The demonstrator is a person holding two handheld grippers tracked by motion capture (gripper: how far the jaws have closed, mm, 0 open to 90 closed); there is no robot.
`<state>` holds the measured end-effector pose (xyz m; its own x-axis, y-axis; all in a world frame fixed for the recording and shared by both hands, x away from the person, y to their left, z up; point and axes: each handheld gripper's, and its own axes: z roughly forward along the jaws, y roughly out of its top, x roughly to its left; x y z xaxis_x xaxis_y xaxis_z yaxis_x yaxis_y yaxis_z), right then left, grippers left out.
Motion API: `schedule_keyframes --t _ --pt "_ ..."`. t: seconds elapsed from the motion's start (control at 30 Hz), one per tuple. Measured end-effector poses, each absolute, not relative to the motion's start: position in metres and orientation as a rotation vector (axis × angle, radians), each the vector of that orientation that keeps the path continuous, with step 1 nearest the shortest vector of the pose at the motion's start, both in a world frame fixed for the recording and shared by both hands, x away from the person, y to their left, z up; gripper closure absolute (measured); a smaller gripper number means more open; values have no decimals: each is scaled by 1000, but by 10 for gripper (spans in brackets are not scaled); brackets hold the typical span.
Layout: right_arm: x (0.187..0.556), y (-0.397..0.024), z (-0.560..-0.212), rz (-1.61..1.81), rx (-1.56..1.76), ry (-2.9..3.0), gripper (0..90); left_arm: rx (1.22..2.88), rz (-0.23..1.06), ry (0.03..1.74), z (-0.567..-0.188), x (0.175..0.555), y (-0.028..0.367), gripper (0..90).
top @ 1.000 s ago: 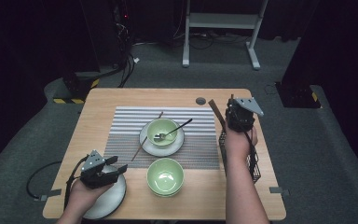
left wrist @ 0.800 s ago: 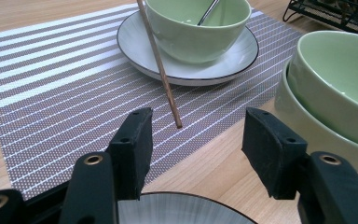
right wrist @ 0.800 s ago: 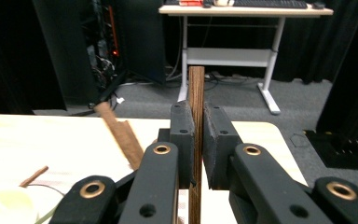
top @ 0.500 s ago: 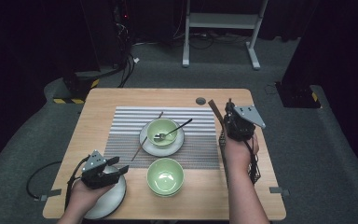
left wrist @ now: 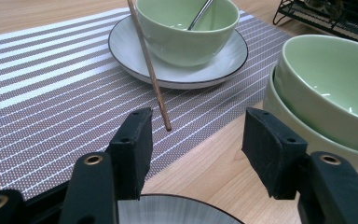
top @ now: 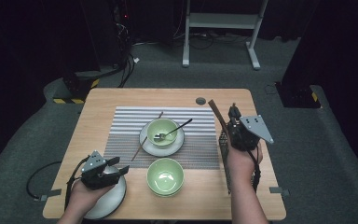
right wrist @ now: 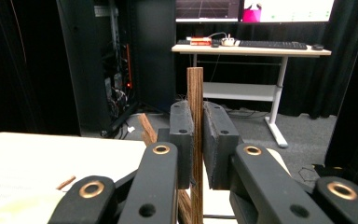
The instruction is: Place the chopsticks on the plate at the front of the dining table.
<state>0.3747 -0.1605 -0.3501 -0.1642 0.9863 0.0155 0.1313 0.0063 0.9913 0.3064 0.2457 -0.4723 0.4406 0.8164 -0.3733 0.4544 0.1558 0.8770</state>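
Your right gripper is pinching a dark wooden chopstick between pressed-together pads, carrying it above the right edge of the table, just over the black wire rack. Your left gripper is hovering spread and empty over the near-left plate. Keep the stick gripped square, and lower it gently beside the chopstick already leaning on the far bowl's plate.

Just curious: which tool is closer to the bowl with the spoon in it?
Right. The right tool, holding a wooden stick, is beside the bowl; the left tool hovers over a plate, farther away.
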Motion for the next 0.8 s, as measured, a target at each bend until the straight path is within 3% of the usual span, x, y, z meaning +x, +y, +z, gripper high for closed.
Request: schedule_keyframes --t 0.8 --pt "360 -167 -334 1344 1146 1335 833 1476 387 1176 -475 305 244 421"
